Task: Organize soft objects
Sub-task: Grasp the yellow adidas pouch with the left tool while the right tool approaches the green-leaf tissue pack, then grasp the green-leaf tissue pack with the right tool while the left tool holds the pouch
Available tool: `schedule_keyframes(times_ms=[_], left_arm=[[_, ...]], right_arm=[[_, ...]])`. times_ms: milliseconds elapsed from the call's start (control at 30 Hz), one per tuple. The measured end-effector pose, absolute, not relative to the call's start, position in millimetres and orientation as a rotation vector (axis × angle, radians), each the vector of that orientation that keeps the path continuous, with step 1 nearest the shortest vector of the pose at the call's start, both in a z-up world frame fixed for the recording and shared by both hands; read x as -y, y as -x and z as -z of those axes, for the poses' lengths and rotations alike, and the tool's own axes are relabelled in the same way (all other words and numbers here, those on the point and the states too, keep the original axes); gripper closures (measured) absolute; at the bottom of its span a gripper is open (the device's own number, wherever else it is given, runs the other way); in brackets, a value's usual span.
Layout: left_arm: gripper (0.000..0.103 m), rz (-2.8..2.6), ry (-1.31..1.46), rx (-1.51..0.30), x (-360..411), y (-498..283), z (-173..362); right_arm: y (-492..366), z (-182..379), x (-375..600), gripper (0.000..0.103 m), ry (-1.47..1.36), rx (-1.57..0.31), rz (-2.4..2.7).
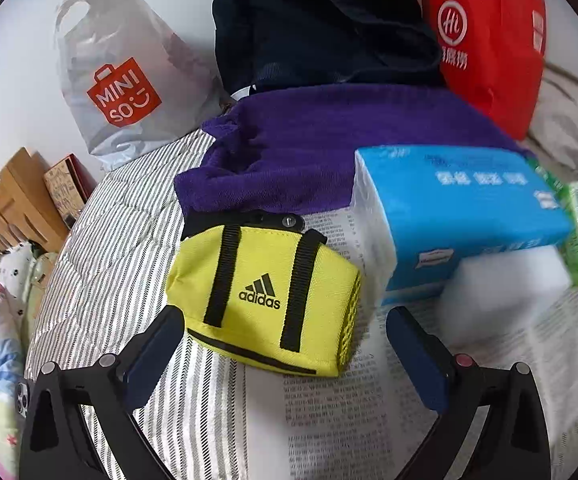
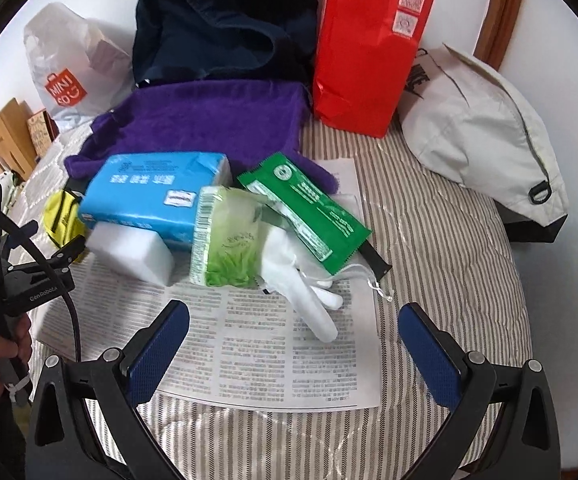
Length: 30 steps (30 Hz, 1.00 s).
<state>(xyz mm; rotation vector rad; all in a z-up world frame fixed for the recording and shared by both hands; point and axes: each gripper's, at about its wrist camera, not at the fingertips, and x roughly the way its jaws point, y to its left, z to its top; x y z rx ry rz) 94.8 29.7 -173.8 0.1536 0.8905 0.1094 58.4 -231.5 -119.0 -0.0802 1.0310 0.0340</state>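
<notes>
A yellow Adidas pouch [image 1: 265,300] lies on a printed paper sheet [image 1: 329,408] on the striped bed. My left gripper [image 1: 285,328] is open, its fingers either side of the pouch's near end. Behind lie a purple towel [image 1: 309,148], a blue tissue pack [image 1: 461,208] resting on a white sponge block [image 1: 505,292], and a green tissue packet [image 2: 225,240]. My right gripper [image 2: 293,328] is open and empty above the paper, just short of a white glove [image 2: 301,292]. A green sachet [image 2: 309,208] lies behind the glove. The pouch also shows in the right wrist view [image 2: 63,220].
At the back stand a Miniso plastic bag [image 1: 121,80], a dark navy bag [image 1: 321,24] and a red paper bag [image 2: 369,44]. A beige Nike bag [image 2: 481,128] lies at the right. A wooden headboard [image 1: 17,204] and pillows are at the left.
</notes>
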Motion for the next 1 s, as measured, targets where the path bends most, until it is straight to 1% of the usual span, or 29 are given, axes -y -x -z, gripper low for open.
schedule_keyframes(times_ms=[133,200,233,300,333,400,467,500,567,667,767,1000], left_arm=[[0.011,-0.133,-0.131,-0.888,-30.4,-101.5,180.7],[0.012,-0.127,-0.105,-0.883,-31.8,-103.2,183.4],[0.014,-0.123,-0.103,-0.875,-31.4,-102.1,184.3],[0.035,-0.101,-0.097,-0.868,-30.8,-99.4,184.0],[0.053,-0.119,-0.084,-0.856,-33.4,-97.4,181.8],[0.054,-0.095,-0.029,-0.855,-39.8,-95.2,179.6],[0.060,-0.073,0.017,-0.853,-46.2,-94.2,177.4],[0.061,-0.059,0.039,-0.853,-48.2,-93.6,175.9],[0.069,-0.046,0.060,-0.851,-49.2,-92.1,173.6],[0.077,-0.026,0.085,-0.835,-51.2,-85.9,165.1],[0.081,0.000,0.137,-0.815,-59.2,-78.4,152.6],[0.086,0.025,0.202,-0.753,-69.1,-61.7,124.5]], right_arm=[[-63.6,127.8,235.2,0.000,0.085,-1.055,-0.024],[-64.6,131.1,236.0,0.000,0.094,-1.061,-0.024],[-65.2,132.7,236.4,0.000,0.098,-1.066,-0.022],[-66.4,135.6,237.3,0.000,0.101,-1.075,-0.022],[-67.0,136.8,238.0,0.000,0.101,-1.078,-0.022],[-67.6,138.2,238.6,0.000,0.100,-1.081,-0.021],[-68.5,140.3,238.9,0.000,0.097,-1.086,-0.024],[-69.0,141.2,238.4,0.000,0.098,-1.089,-0.026],[-68.7,142.1,236.7,0.000,0.104,-1.089,-0.031],[-68.2,143.7,233.7,0.000,0.106,-1.092,-0.040],[-66.6,143.2,230.2,0.000,0.110,-1.085,-0.053],[-61.5,140.5,230.5,0.000,0.095,-1.072,-0.065]])
